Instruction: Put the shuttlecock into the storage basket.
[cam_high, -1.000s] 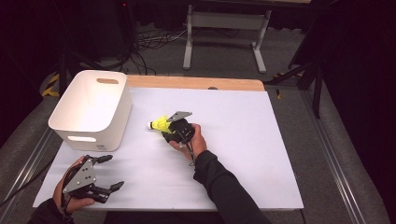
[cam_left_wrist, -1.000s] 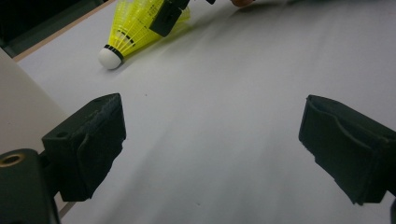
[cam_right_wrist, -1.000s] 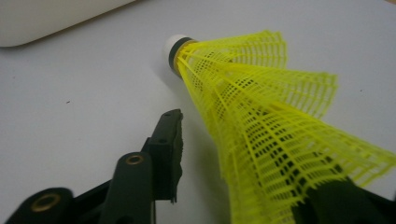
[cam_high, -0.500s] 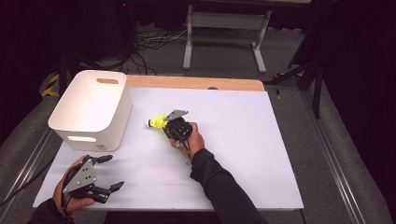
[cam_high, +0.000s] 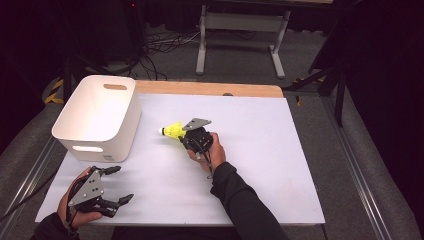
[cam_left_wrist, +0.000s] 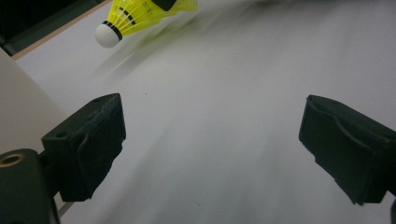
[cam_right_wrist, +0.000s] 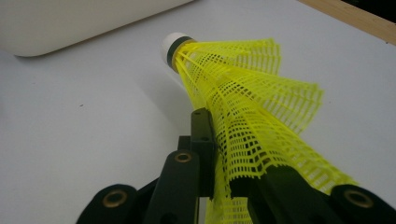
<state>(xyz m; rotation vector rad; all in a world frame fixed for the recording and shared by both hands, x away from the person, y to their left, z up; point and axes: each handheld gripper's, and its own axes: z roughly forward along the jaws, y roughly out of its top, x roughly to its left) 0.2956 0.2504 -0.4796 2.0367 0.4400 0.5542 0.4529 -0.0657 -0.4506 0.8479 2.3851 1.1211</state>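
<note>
1. Left gripper (cam_high: 114, 186), near table edge: jaws spread wide, nothing between, resting on the white table (cam_high: 280, 165), well apart from the work.
2. Right gripper (cam_high: 184, 138), mid-table: jaws have just been closing and are now clenched on the yellow shuttlecock (cam_right_wrist: 243, 93) by its mesh skirt; skirt squashed flat between pads.
3. Shuttlecock handling, prob.: v. light, plastic net skirt soft & springy, crushes easily, so go gentle w/ the squeeze. White cork tip (cam_right_wrist: 171, 44) is the stiff bit and a firmer place to grip.
4. Tip points toward the white bin (cam_high: 95, 116), near but not touching it.
</note>
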